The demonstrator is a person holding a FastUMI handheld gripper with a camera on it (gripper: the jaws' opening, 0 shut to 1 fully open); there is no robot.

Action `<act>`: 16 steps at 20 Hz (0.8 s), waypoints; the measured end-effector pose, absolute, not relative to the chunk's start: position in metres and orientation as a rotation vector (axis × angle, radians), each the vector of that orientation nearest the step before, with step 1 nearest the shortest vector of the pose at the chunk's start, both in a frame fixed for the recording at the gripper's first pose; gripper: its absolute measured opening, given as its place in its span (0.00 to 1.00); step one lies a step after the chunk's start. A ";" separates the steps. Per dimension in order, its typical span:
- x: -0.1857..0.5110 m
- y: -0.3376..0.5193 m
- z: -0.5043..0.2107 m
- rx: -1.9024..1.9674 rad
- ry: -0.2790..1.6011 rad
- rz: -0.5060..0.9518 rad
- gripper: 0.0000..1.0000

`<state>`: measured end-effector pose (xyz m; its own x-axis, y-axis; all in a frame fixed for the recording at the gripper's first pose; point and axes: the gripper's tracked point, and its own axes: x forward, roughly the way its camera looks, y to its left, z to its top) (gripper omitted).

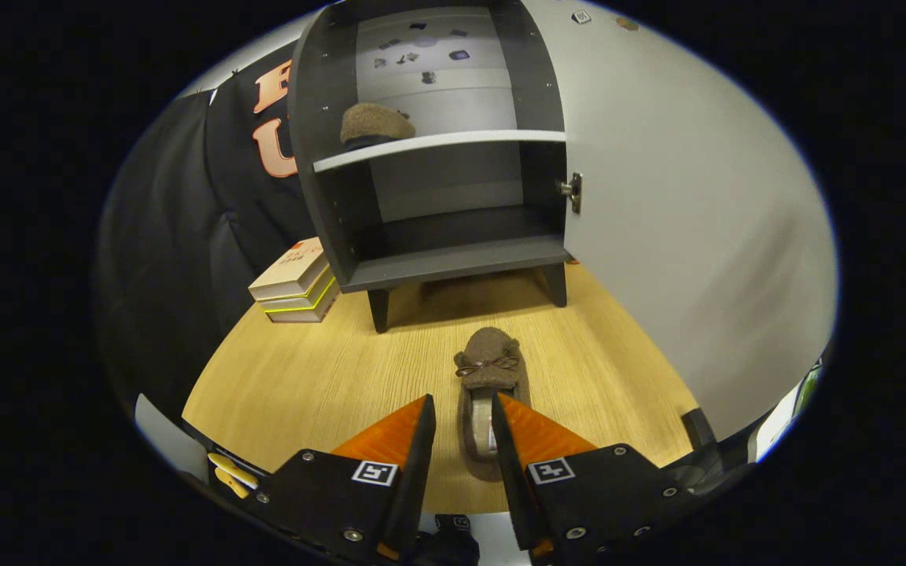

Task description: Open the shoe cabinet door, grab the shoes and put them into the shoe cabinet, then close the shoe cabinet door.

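The dark grey two-shelf shoe cabinet (437, 157) is seen standing open on the pale wood-grain floor (303, 385), its wide light-grey door (681, 236) swung out toward three o'clock, with a metal hinge (572, 191) showing at the frame edge. One brown fuzzy slipper (374, 124) is already lodged on the white-edged upper shelf, toward its ten o'clock side. The second brown fuzzy slipper with a small bow (489, 369) lies on the floor at twelve o'clock from the gripper (462, 417), toe pointed at the cabinet, well short of its legs.

The fingers are held narrow, with the slipper's heel end lying in the gap between them; whether both fingers actually press on it cannot be told (the tips overlap the heel in this view, so contact is only likely). The step in hand is judged to be the grasping of the second shoe.

Next, a firm closing on the heel is called for, then a lift and a carry toward twelve o'clock into a free shelf space, before the door is swung shut. A stack of flat boxes with yellow edging (296, 283) sits beside the cabinet at ten o'clock and should be cleared easily.
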<state>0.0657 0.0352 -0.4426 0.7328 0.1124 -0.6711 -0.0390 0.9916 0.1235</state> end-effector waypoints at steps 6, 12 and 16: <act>0.095 0.042 -0.509 0.108 0.793 0.109 0.45; 0.125 0.051 -0.546 0.106 0.794 0.114 0.36; 0.145 0.053 -0.558 0.085 0.781 0.100 0.28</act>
<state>0.1450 0.0534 -0.5581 0.7062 0.1211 -0.6976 -0.0579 0.9918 0.1136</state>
